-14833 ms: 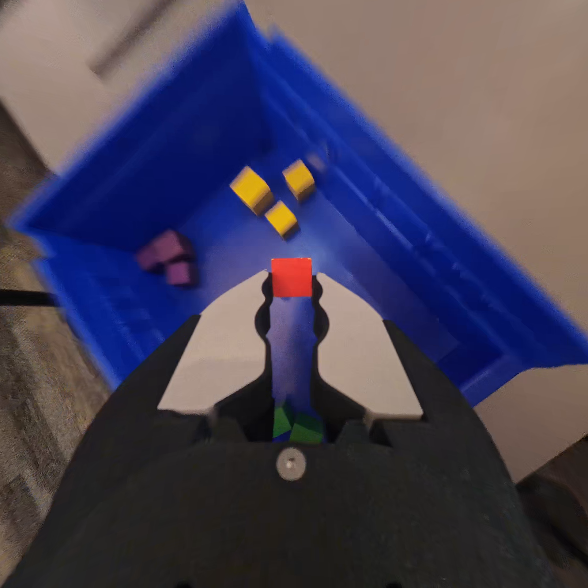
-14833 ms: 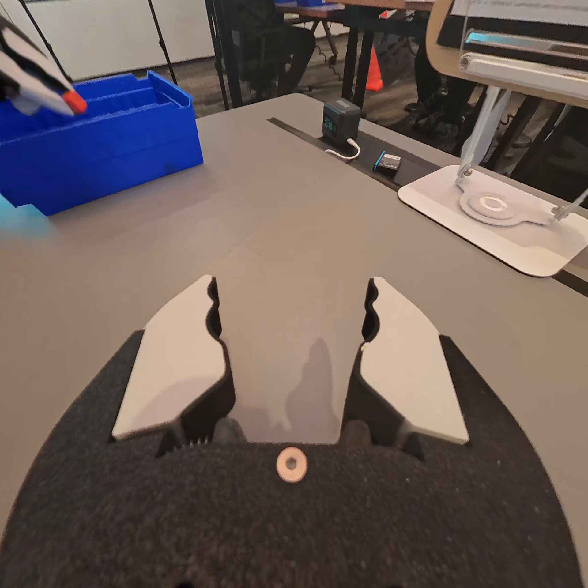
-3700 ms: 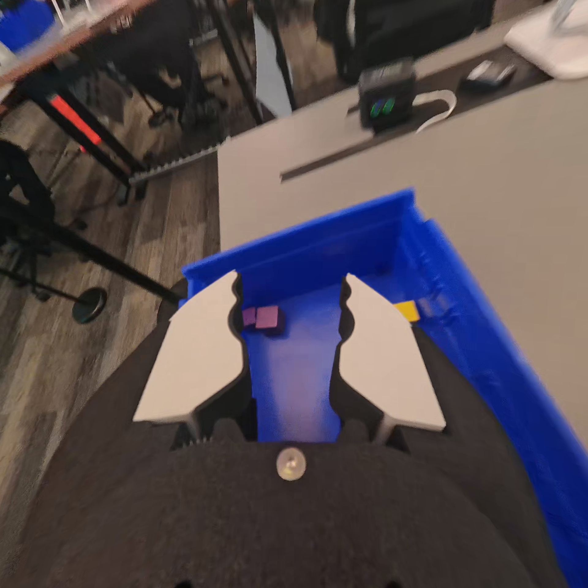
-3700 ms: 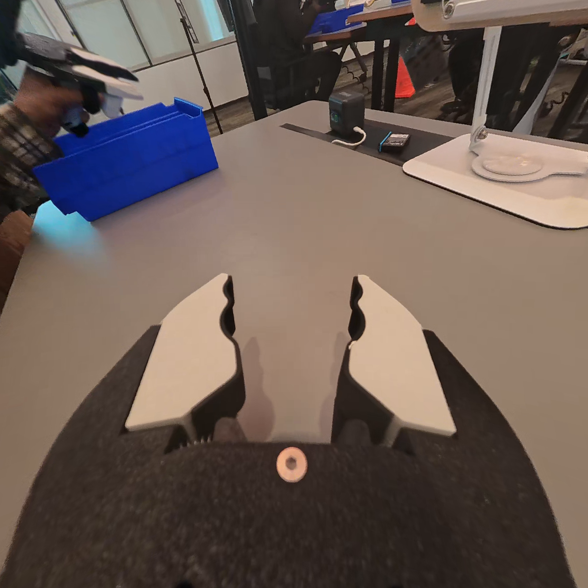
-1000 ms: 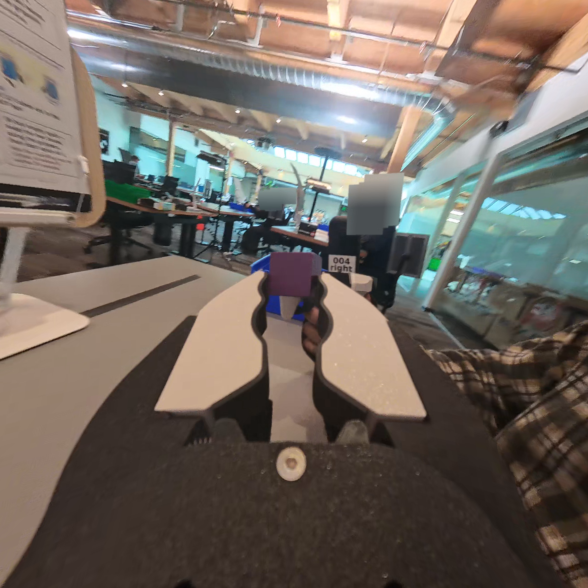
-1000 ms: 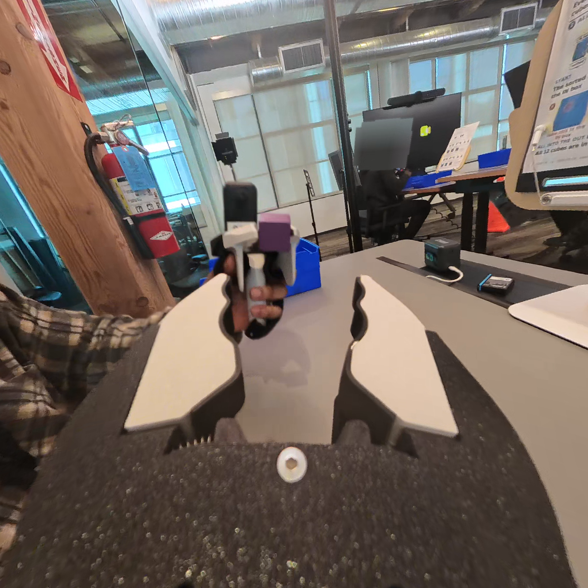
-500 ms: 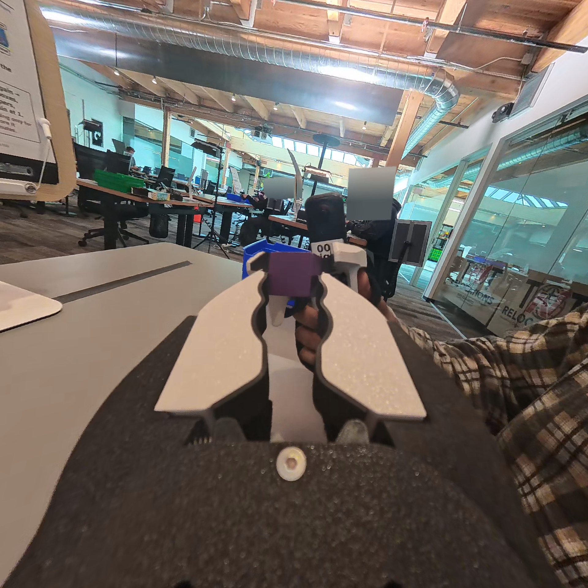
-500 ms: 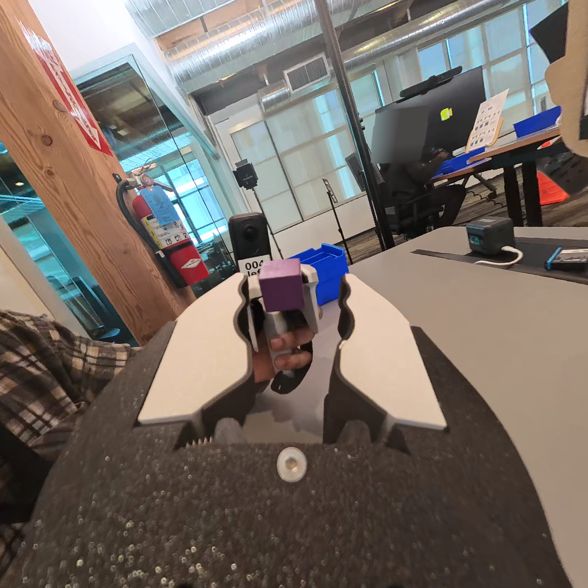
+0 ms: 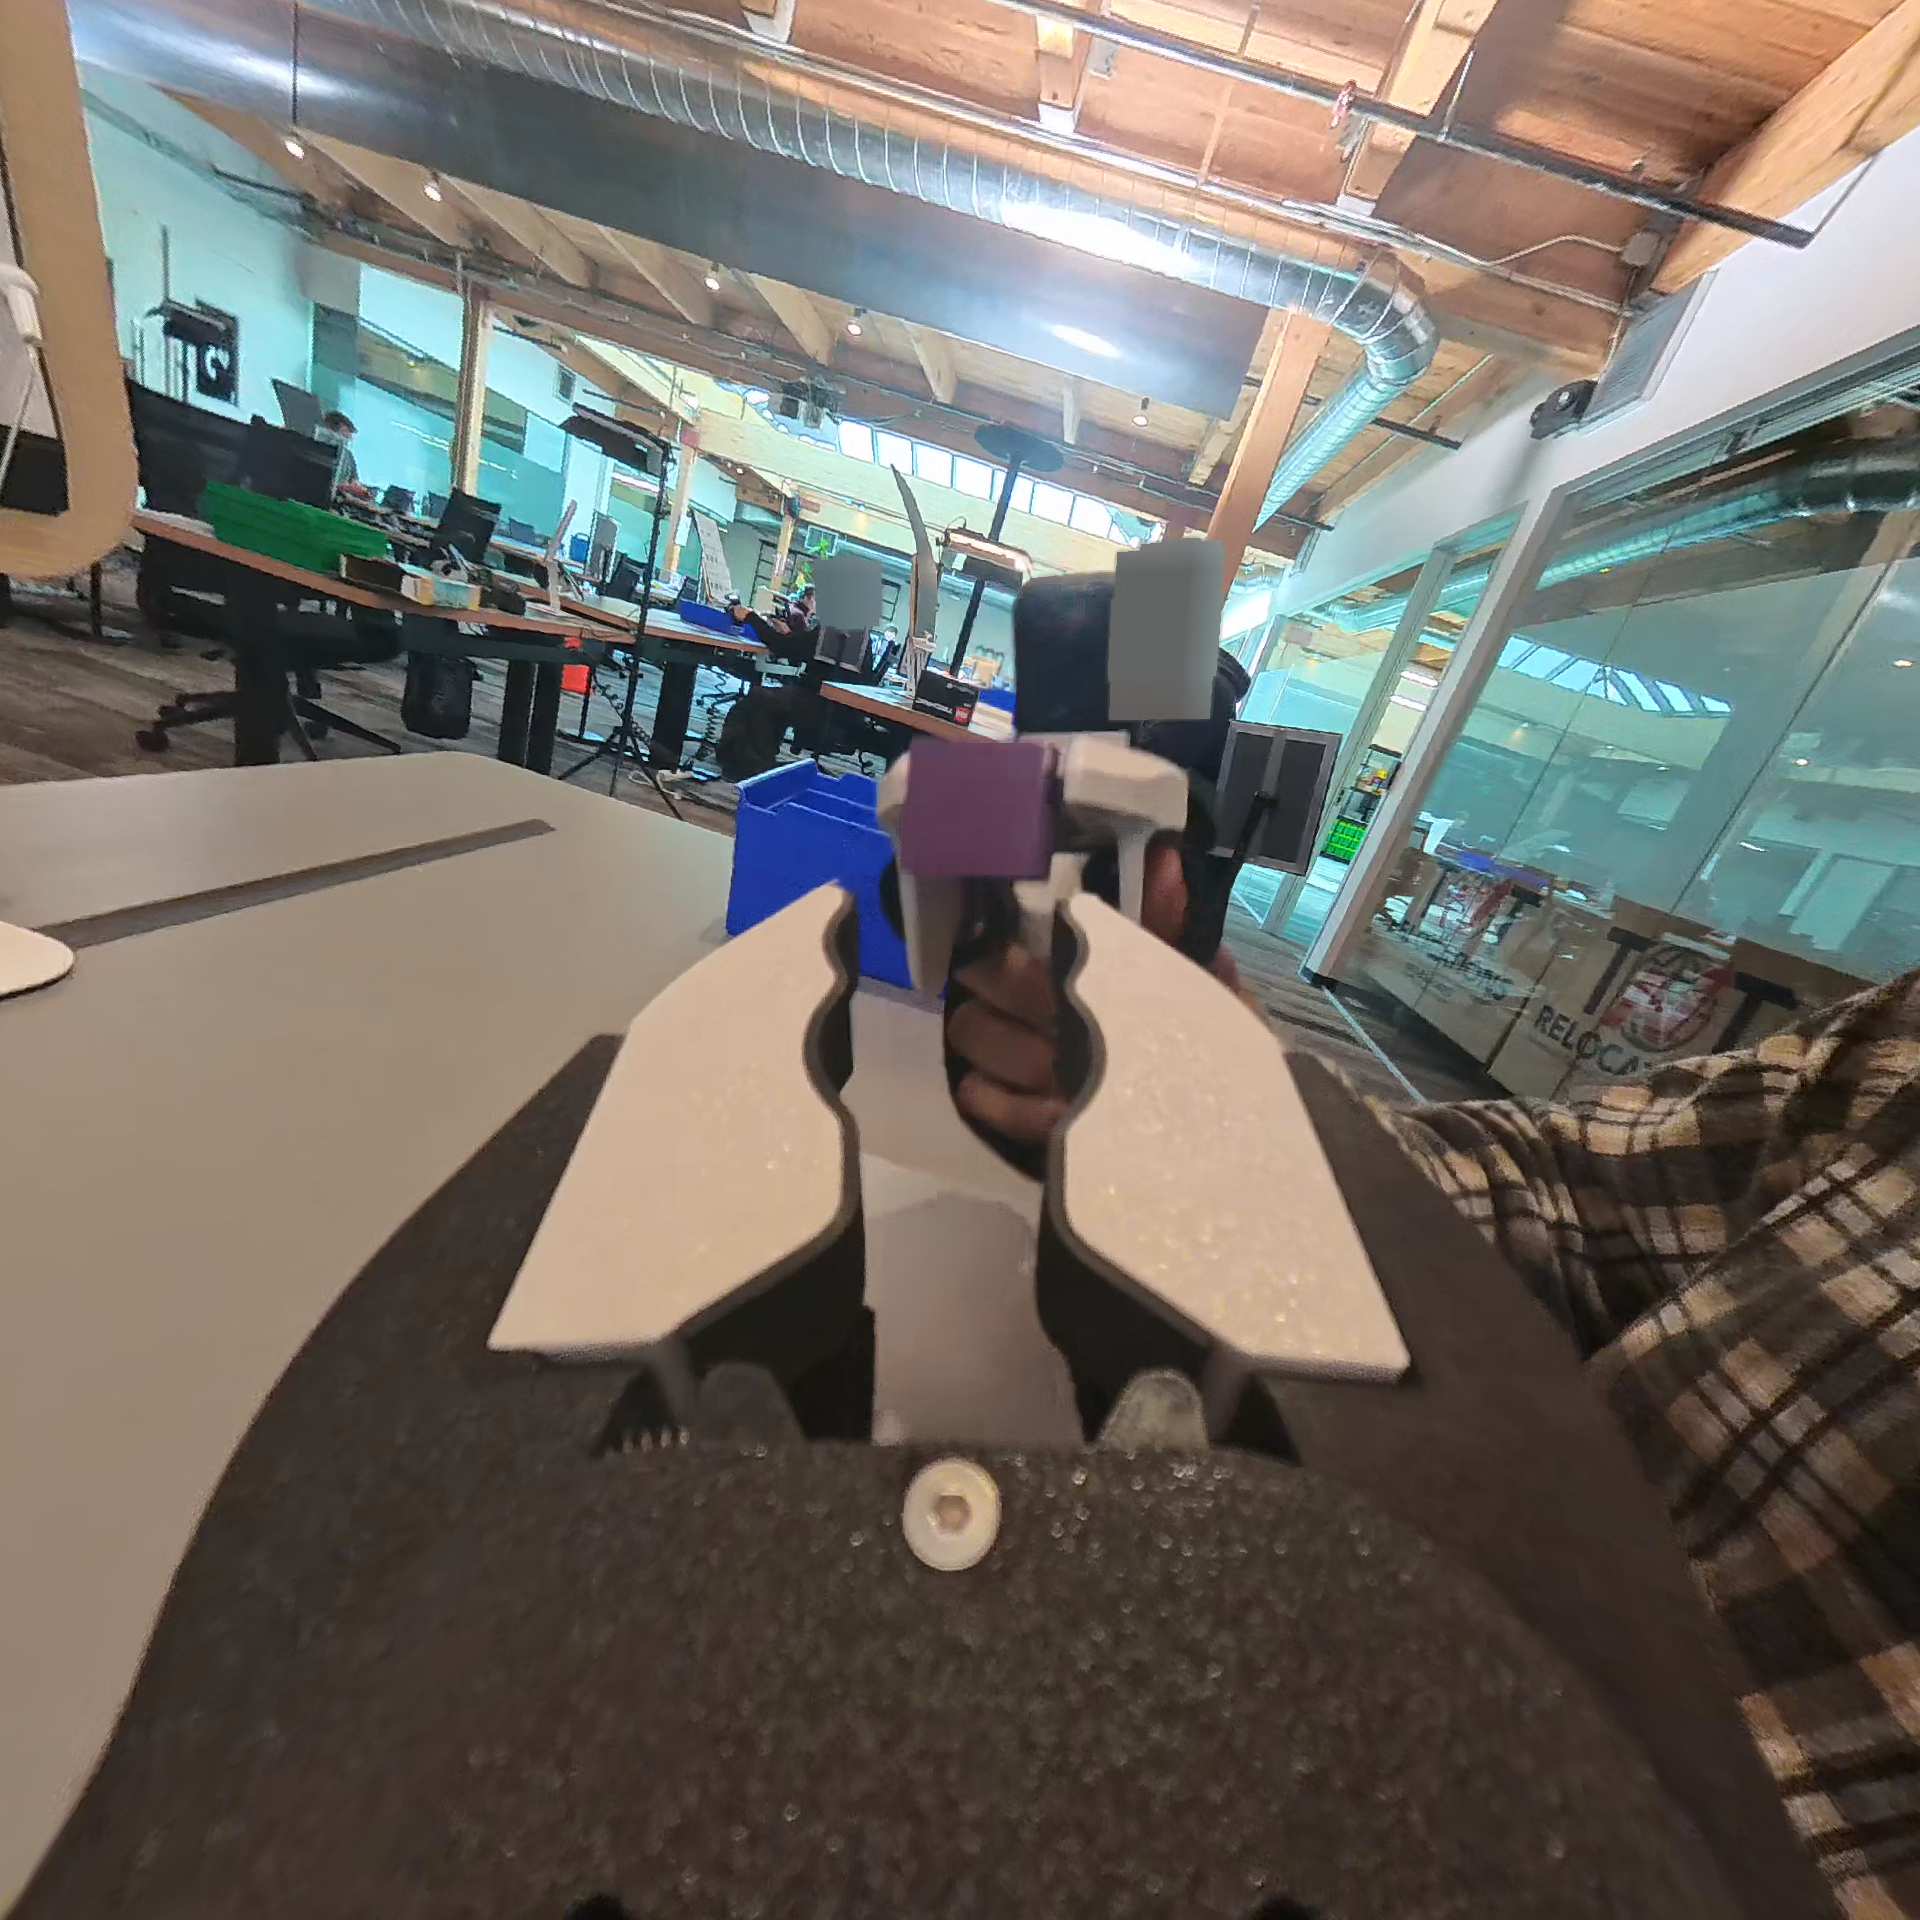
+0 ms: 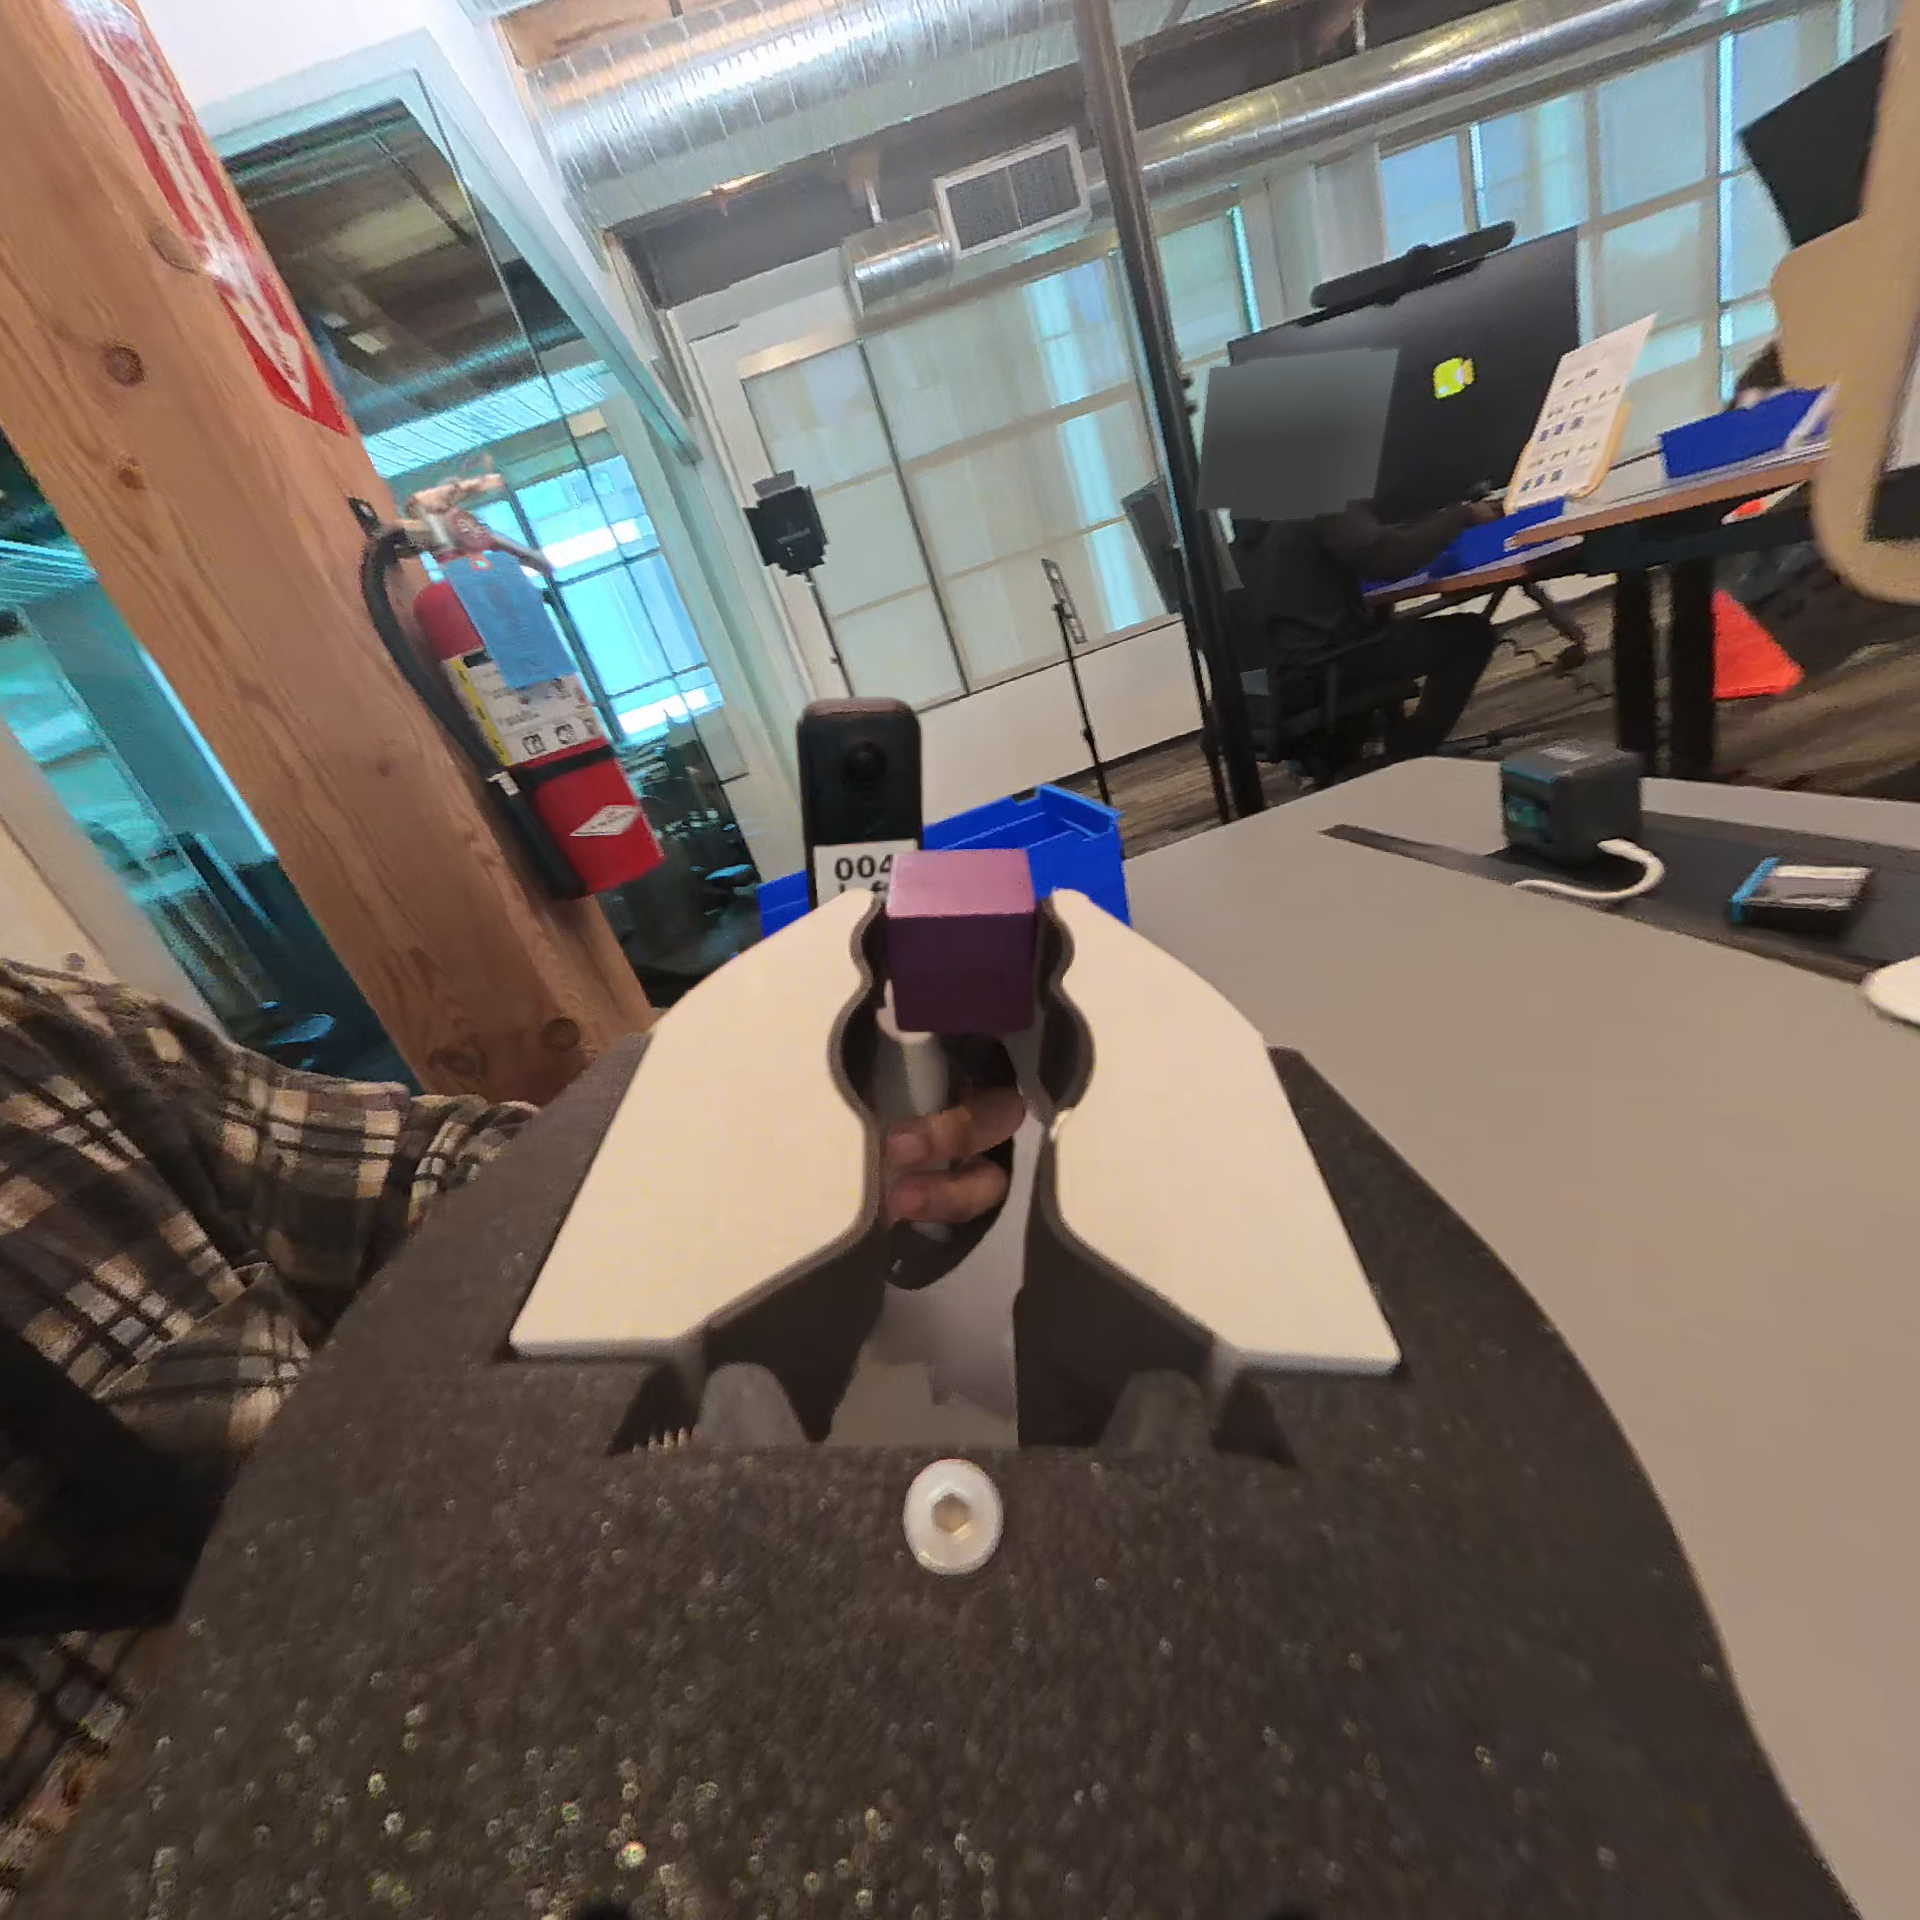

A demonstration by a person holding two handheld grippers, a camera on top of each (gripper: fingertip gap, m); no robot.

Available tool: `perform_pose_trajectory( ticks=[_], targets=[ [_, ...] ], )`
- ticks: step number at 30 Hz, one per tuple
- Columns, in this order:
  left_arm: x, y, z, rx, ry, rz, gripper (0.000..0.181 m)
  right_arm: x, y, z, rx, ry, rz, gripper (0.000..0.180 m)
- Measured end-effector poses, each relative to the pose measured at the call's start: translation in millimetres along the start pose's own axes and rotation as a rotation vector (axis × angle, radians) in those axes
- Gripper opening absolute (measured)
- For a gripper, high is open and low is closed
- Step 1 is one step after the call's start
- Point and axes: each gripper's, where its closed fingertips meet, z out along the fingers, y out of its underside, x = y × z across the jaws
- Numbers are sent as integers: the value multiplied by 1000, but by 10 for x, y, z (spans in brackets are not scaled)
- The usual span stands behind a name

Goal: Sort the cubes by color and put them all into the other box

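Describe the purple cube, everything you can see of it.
The purple cube is a small, plain block with a matte, painted look, sharp edges and a lighter top face. It is held level in the air above the grey table, pinched on two opposite sides between the fingertips of the right gripper. The left gripper faces it with its jaws apart, and the cube sits just past their tips. A blue box stands behind it.

Each gripper has two pale grey fingers with wavy inner edges, set on a black foam-like body with one silver screw in the middle — the left gripper [image 9: 954,925] and the right gripper [image 10: 961,935] look the same. The person wears a plaid sleeve [image 9: 1704,1299] — brown, cream and black.
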Motion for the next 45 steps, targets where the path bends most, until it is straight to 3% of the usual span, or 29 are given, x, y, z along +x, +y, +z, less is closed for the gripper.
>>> perform_pose_trajectory(
  ticks=[5,7,10,13,15,18,21,32,36,40,45],
  targets=[
    [-10,65,-1,-34,-23,26,45,173,-456,-739,-138,239,-92,27],
    [28,95,17,-55,-14,42,46,370,-669,-1342,-288,458,-143,26],
    [81,140,54,-92,-16,86,48,648,-866,-2549,-573,828,-110,27],
    [129,191,94,-132,-21,139,51,748,-696,-3766,-865,1119,119,27],
    [146,230,115,-157,-33,185,52,740,-447,-4321,-992,1215,305,27],
    [146,307,140,-198,-52,245,52,757,-123,-4841,-1137,1295,474,27],
    [138,377,158,-226,-58,260,51,794,50,-5119,-1248,1351,528,27],
    [134,422,156,-251,-57,268,49,902,311,-5443,-1358,1462,594,28],
    [124,413,148,-248,-61,266,49,861,121,-5303,-1341,1463,549,43],
    [124,419,154,-250,-61,267,50,808,-431,-4704,-1210,1409,370,43],
    [111,447,168,-258,-69,277,50,701,-1265,-3221,-714,1148,-80,53]
  ],
)
